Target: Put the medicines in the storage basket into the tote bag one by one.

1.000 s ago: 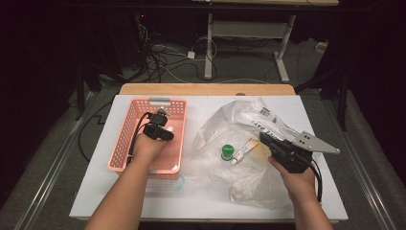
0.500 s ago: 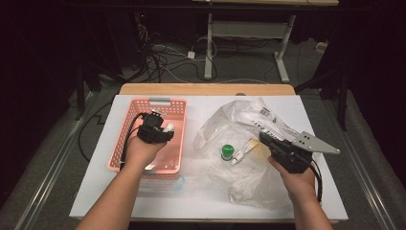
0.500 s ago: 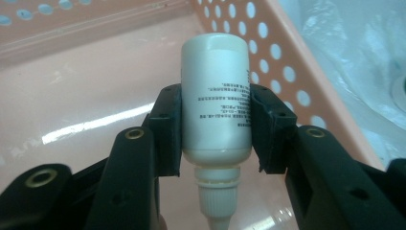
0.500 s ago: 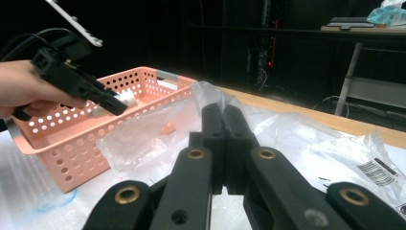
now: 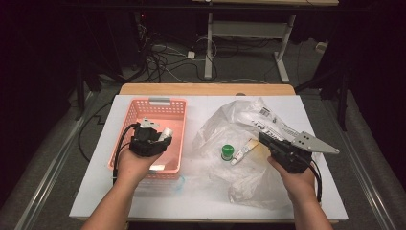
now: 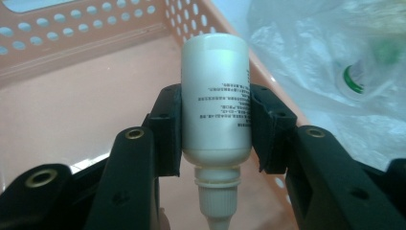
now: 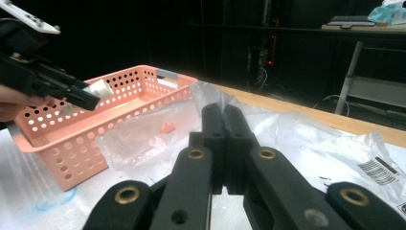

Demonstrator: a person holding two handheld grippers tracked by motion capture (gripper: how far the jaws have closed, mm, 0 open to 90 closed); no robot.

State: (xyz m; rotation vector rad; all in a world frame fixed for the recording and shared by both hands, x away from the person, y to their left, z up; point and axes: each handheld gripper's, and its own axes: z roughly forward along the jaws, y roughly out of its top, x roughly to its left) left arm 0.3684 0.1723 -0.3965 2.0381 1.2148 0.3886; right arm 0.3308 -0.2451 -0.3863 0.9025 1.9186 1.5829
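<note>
A: Starting at the left, what's in the left tongs (image 5: 154,137)?

B: A small white bottle (image 6: 216,98), clamped across its body between the two pads, nozzle cap pointing back toward the hand. In the high view it sits over the pink basket (image 5: 125,132), above the floor of it rather than resting on it.

A: How do you reckon it handles?

B: Light, I'd say, and stiff enough for a plastic bottle, though the wall is smooth and glossy, so it could slide or twist if the squeeze is slack. The grip on the straight middle of the body, over the printed text, looks like the right place; the rounded end and the thin nozzle would give the pads little to bite on.

A: And moving right?

B: A crumpled clear plastic bag (image 5: 249,179) spread on the white bench (image 5: 95,191), with a green-capped item (image 5: 227,152) and a small tube (image 5: 244,149) lying by it near the middle. Soft, slippery stuff, that bag.

A: The right tongs (image 7: 224,143)?

B: Closed tight with nothing between them, jaws pressed together, held low over the bag at the right side of the bench.
</note>
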